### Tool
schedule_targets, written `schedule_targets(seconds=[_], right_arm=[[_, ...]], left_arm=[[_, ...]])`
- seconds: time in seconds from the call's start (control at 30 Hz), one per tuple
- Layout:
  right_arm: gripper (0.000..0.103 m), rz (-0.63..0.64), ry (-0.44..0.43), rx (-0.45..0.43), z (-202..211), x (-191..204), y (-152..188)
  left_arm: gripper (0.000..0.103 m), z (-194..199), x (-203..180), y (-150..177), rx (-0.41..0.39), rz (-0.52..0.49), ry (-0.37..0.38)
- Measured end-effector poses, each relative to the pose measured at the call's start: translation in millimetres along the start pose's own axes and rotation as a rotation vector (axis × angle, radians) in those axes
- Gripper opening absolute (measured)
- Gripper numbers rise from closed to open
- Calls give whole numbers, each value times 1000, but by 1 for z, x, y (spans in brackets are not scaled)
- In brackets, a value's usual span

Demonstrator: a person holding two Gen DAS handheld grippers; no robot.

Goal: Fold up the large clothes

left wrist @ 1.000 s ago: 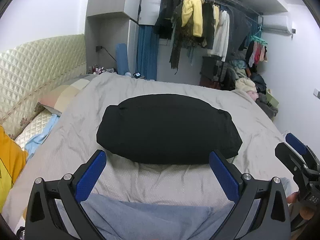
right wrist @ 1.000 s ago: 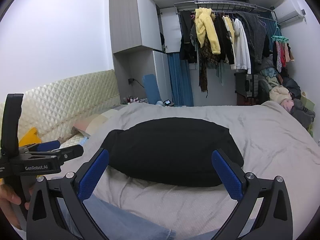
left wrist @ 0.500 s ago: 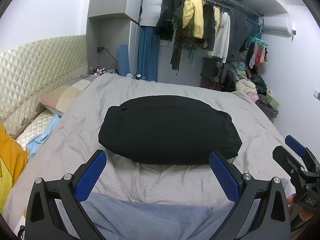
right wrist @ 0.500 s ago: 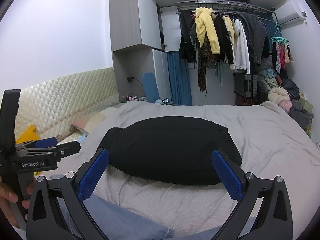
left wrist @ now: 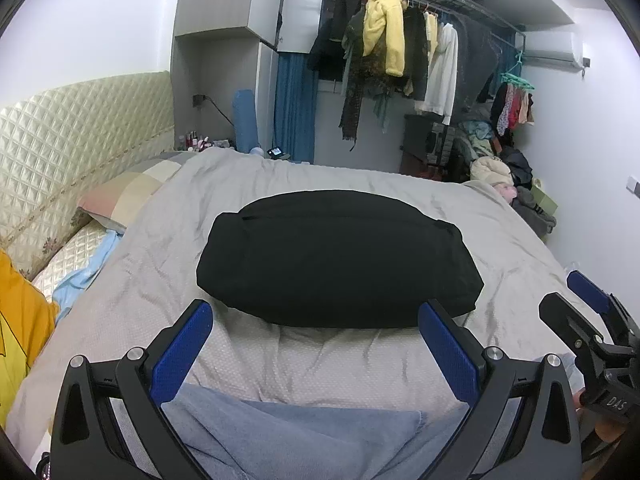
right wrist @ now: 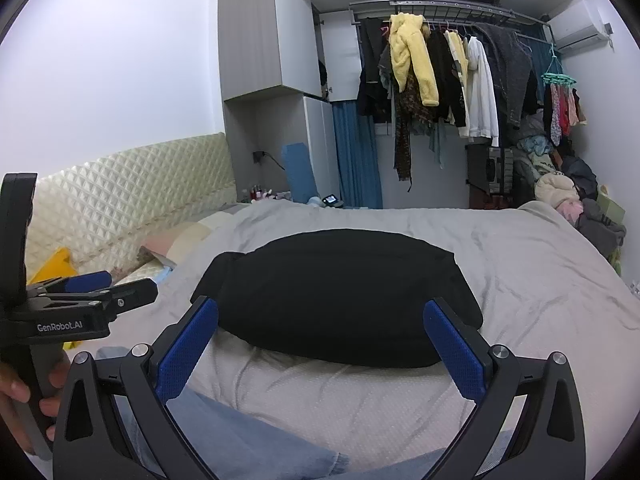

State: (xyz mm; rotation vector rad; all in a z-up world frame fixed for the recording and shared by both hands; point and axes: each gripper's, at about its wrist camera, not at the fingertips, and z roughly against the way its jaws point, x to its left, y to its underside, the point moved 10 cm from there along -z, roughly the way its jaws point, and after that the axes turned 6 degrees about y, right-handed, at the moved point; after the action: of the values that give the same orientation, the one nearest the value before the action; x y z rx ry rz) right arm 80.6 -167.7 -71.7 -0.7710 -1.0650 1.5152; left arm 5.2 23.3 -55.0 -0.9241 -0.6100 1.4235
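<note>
A black garment point(left wrist: 336, 258) lies folded into a wide, puffy bundle in the middle of the grey bed cover point(left wrist: 168, 264); it also shows in the right wrist view point(right wrist: 340, 292). My left gripper point(left wrist: 316, 312) is open and empty, held above the bed's near edge just short of the bundle. My right gripper point(right wrist: 320, 308) is open and empty too, at about the same distance. Each gripper shows at the side of the other's view: the right one point(left wrist: 580, 308), the left one point(right wrist: 100, 288).
Blue denim fabric point(left wrist: 304, 436) lies under both grippers at the near edge. A quilted headboard point(left wrist: 76, 132) and pillows point(left wrist: 124, 196) are on the left, with yellow cloth point(left wrist: 20, 336). A clothes rail point(right wrist: 448, 76) and a clothes pile point(right wrist: 568, 196) stand behind the bed.
Both grippers have drifted slightly, so the black bundle sits a touch lower and nearer in the views. Both stay open and empty. The bundle has not moved on the bed.
</note>
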Motion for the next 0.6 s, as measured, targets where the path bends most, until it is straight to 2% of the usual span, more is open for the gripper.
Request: schedule_targets(seconds=[0.37, 0.6], right_arm=[[103, -7, 6, 0, 1, -5, 1], [103, -6, 5, 2, 0, -7, 3]], left_arm=[[103, 2, 1, 0, -1, 2, -2], [103, 3, -4, -1, 3, -4, 25]])
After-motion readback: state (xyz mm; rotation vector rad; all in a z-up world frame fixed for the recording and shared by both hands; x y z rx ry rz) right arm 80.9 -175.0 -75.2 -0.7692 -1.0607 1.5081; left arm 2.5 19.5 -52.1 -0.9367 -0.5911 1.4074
